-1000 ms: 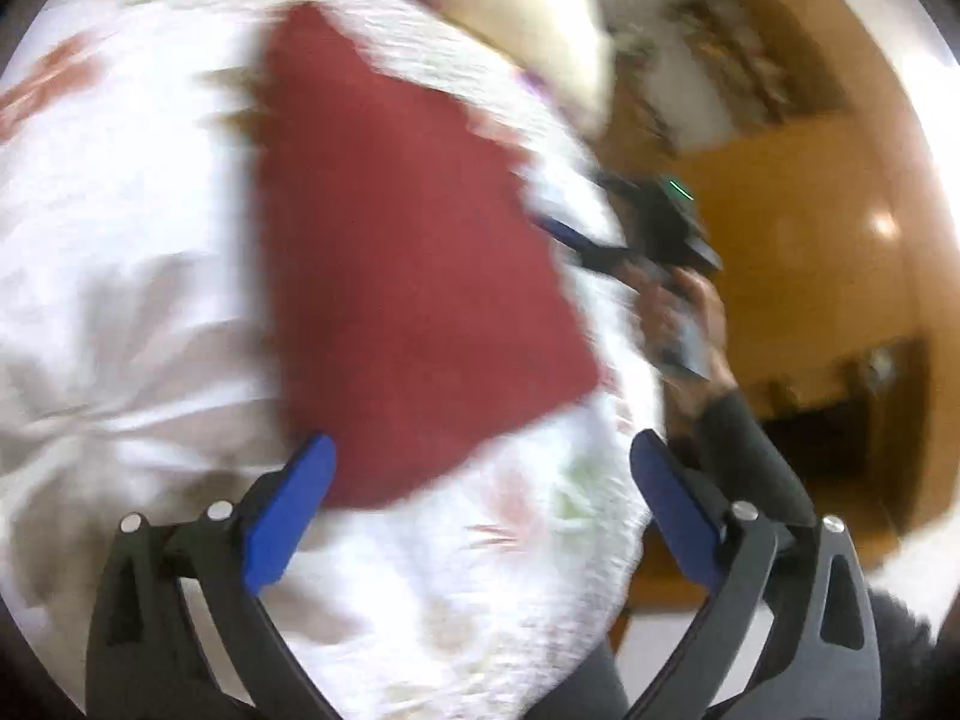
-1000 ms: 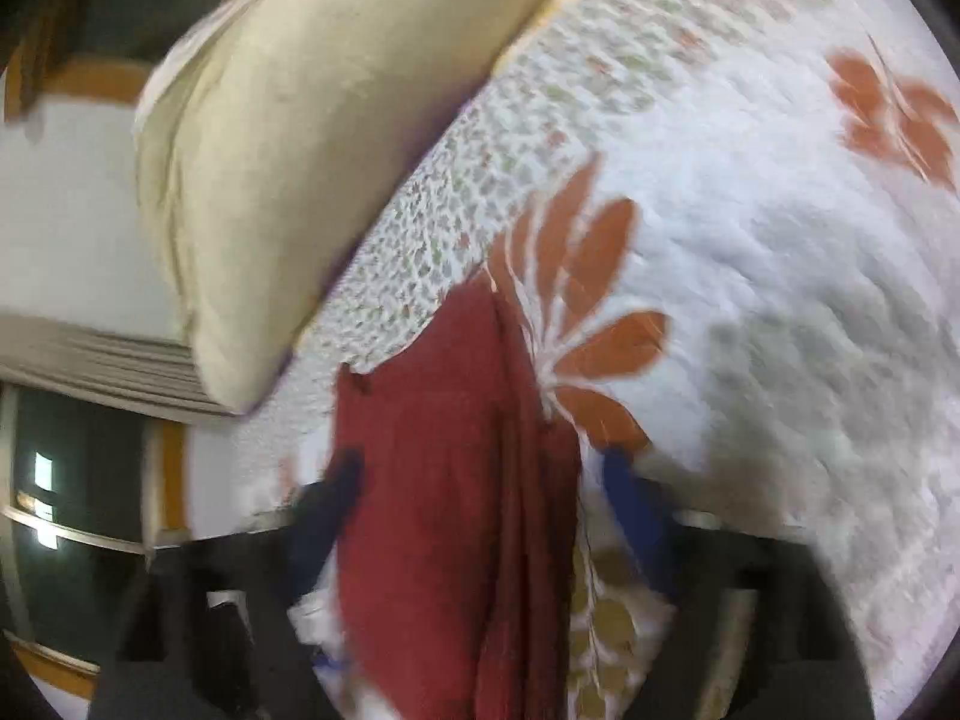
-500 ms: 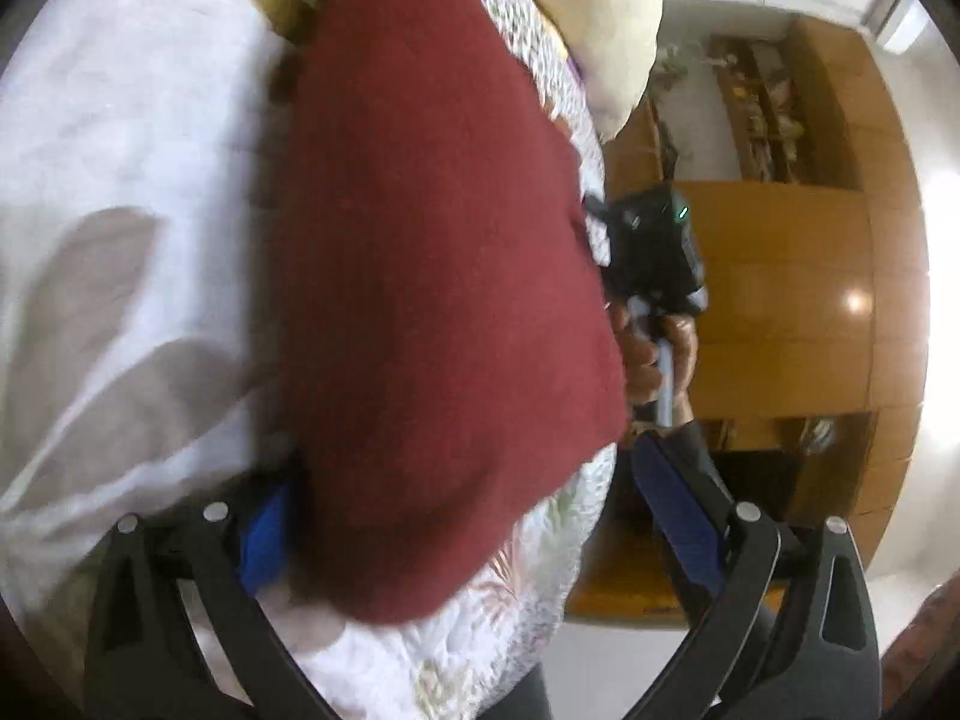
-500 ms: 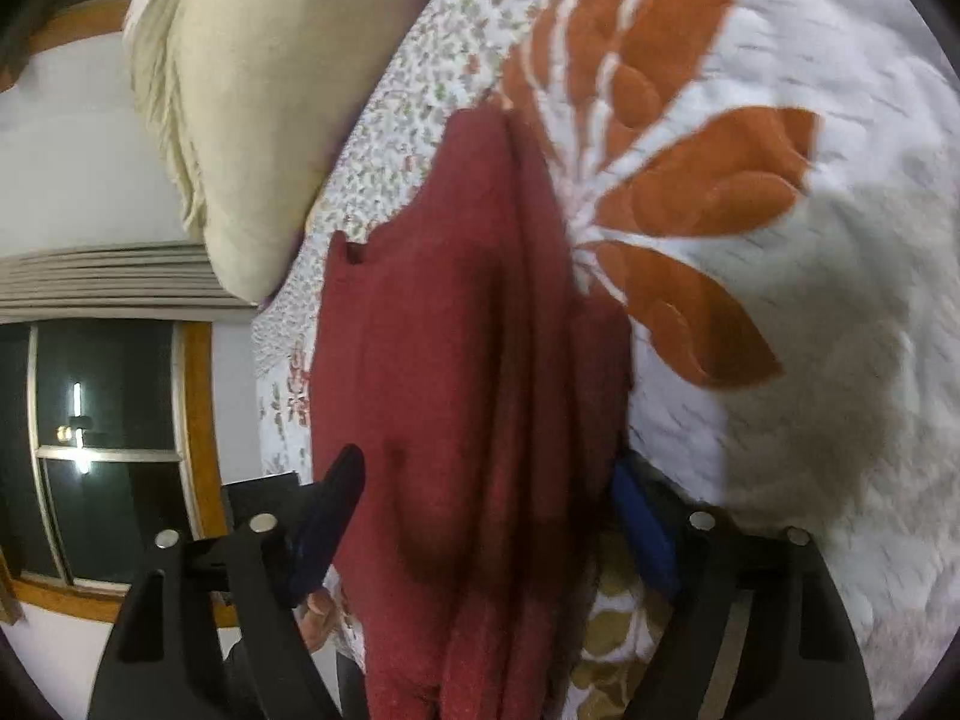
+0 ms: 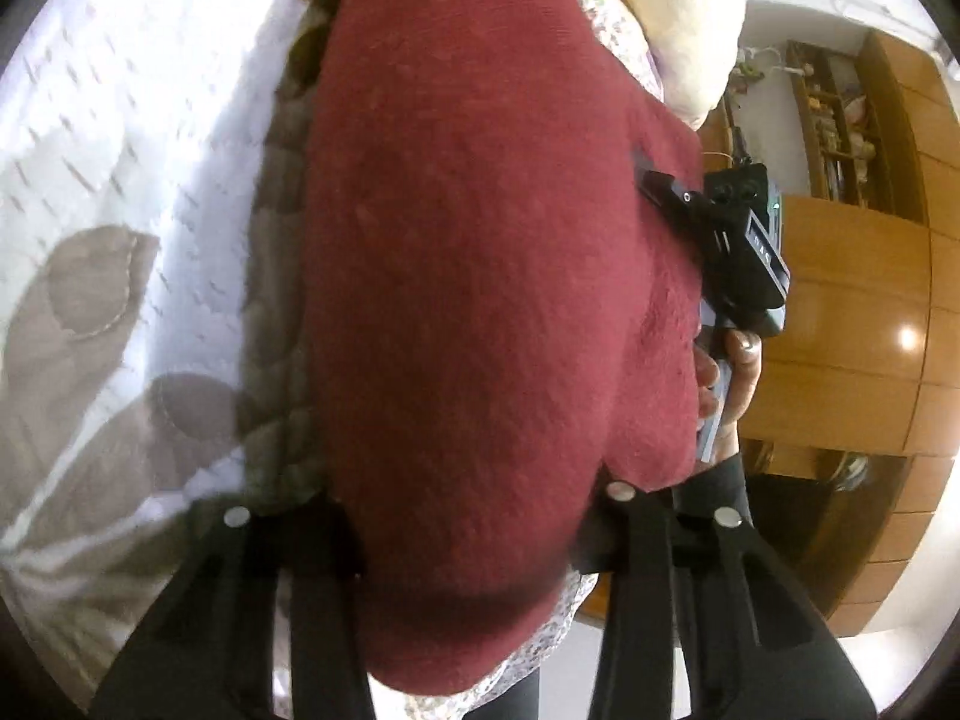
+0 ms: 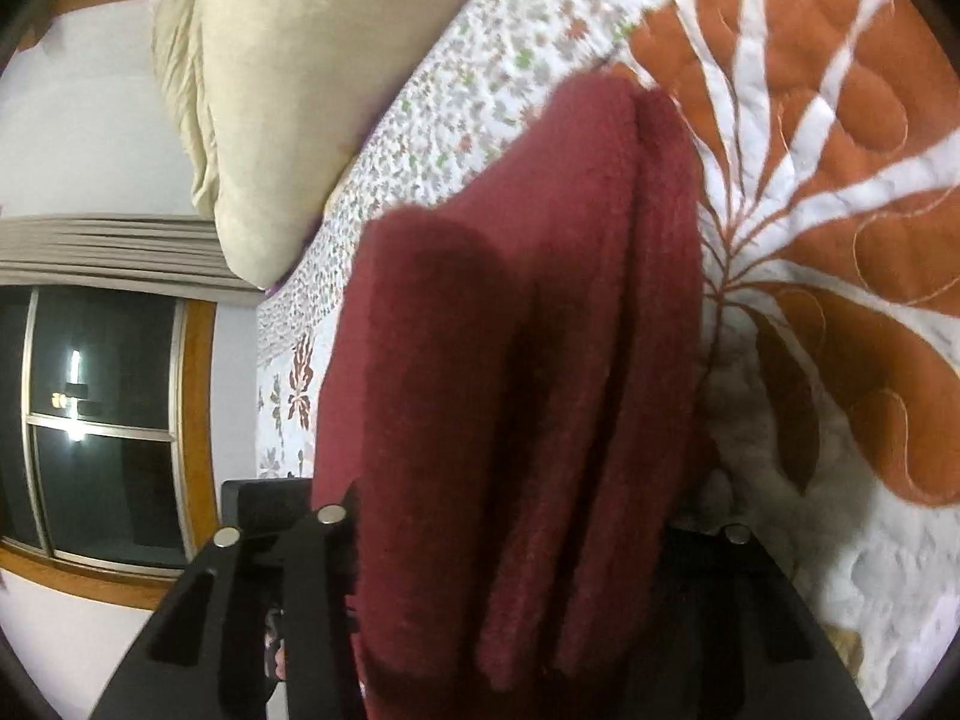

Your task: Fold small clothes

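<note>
Garment [image 5: 480, 300]: a dark red knitted piece is laid on the quilted bedspread [image 5: 138, 180], near the edge of the bed, with the cream pillow [image 6: 288, 90] just beyond its far end. In the right wrist view the garment [image 6: 510, 390] is seen as several stacked layers, whose folded edges run lengthwise away from the camera.

Left gripper [image 5: 474, 516]: the black arms are placed on either side of the near end of the garment. The fabric bulges between and over the arms, and the fingertips are hidden by it. Whether the jaws are clenched on the cloth cannot be told.

Right gripper [image 6: 516, 516]: the arms are likewise set on both sides of the layered end of the garment, and the fingertips are covered by the cloth. Its state cannot be told from this view. In the left wrist view the right gripper [image 5: 654, 180] is seen at the far side of the garment, with its tip touching the cloth edge, and it is held by the person's hand [image 5: 729, 384].

Surroundings: beyond the garment, past the bed edge, wooden cabinets [image 5: 852, 330] are shown in the left wrist view. A dark window [image 6: 102, 408] with a wooden frame is shown beyond the bed edge in the right wrist view, below the pillow.
</note>
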The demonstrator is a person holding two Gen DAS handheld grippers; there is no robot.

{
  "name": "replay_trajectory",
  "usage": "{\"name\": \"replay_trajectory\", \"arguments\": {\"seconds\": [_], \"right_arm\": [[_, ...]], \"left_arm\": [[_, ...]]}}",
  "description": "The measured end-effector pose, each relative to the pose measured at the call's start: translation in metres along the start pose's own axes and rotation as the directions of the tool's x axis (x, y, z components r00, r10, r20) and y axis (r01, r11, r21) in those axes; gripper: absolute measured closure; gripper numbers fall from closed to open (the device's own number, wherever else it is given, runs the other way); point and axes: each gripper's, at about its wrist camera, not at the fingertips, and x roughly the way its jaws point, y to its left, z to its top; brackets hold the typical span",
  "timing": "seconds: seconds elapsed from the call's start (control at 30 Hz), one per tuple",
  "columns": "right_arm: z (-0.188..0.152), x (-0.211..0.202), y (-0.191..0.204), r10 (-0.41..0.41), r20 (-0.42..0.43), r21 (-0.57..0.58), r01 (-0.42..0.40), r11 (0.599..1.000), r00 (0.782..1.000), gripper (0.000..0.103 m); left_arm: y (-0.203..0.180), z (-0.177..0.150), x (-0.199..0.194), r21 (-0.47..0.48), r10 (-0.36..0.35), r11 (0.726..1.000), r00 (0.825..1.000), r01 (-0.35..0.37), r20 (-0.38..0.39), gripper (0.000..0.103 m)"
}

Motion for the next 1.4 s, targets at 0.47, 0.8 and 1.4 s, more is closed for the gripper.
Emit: {"name": "replay_trajectory", "arguments": {"seconds": [0.47, 0.8, 1.4], "right_arm": [[-0.065, 0.020, 0.109, 0.124, 0.043, -0.078, -0.121, 0.990, 0.991, 0.061], [-0.199, 0.147, 0.125, -0.009, -0.127, -0.150, -0.010, 0.989, 0.992, 0.026], [-0.213, 0.082, 0.177, -0.201, 0.107, -0.222, 0.220, 0.950, 0.974, 0.094]], "left_arm": [[0.003, -0.095, -0.141, 0.061, 0.013, 0.998, 0.994, -0.019, 0.106, 0.071], [0.149, -0.245, -0.193, -0.174, -0.021, 0.983, 0.969, 0.066, 0.247, 0.047], [0.042, -0.306, -0.185, 0.197, -0.107, 0.980, 0.903, 0.025, 0.416, 0.022]]}}
